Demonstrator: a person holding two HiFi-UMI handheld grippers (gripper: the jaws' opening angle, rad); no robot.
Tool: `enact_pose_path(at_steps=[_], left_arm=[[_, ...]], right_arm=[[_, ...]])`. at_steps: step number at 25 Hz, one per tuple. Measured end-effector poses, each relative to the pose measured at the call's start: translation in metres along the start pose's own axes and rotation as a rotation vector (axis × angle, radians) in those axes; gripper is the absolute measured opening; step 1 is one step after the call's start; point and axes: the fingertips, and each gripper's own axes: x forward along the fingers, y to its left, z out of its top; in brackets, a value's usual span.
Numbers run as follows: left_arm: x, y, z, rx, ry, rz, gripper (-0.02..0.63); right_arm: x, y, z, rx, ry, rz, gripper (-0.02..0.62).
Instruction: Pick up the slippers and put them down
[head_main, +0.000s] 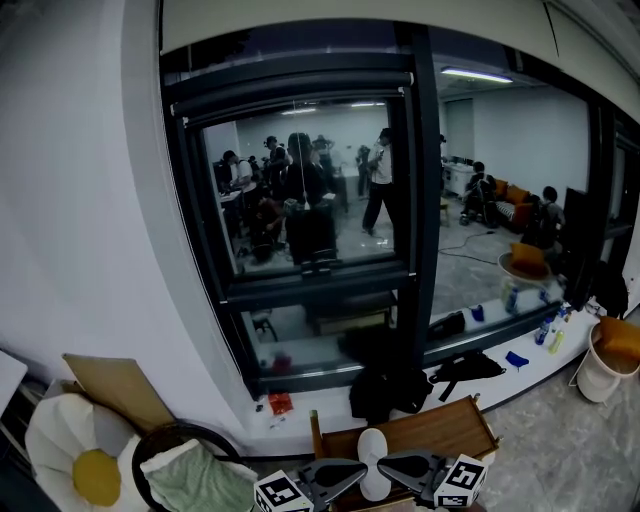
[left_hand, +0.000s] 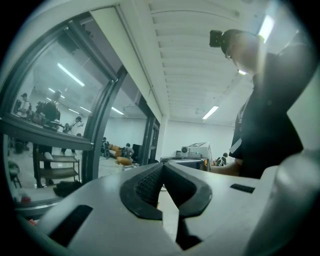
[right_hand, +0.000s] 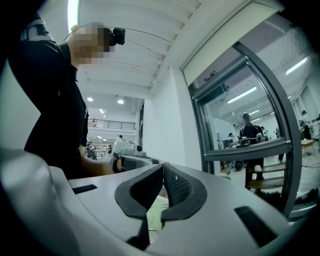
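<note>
In the head view my two grippers sit at the bottom edge, pointing at each other. The left gripper (head_main: 360, 468) and the right gripper (head_main: 385, 463) nearly meet tip to tip. Between and behind the tips stands a white oval thing (head_main: 372, 443), perhaps a slipper, over a wooden rack (head_main: 440, 428); I cannot tell whether either tip touches it. In the left gripper view the left gripper (left_hand: 162, 165) has its jaws shut with nothing between them. The right gripper (right_hand: 163, 165) is shut and empty too, and the other gripper (right_hand: 127, 159) faces it.
A dark-framed window (head_main: 415, 200) fills the wall ahead. A black bag (head_main: 385, 388) lies behind the rack. To the left are a flower-shaped cushion (head_main: 70, 450), cardboard (head_main: 115, 385) and a round basket with pale green cloth (head_main: 190, 472). A white bucket (head_main: 600, 375) stands at the right.
</note>
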Motion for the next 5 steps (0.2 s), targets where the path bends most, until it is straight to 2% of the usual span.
enact_pose_path(at_steps=[5], left_arm=[[-0.0022, 0.0014, -0.0024, -0.006, -0.001, 0.004, 0.011]], right_arm=[[-0.0013, -0.0007, -0.0043, 0.005, -0.01, -0.011, 0.023]])
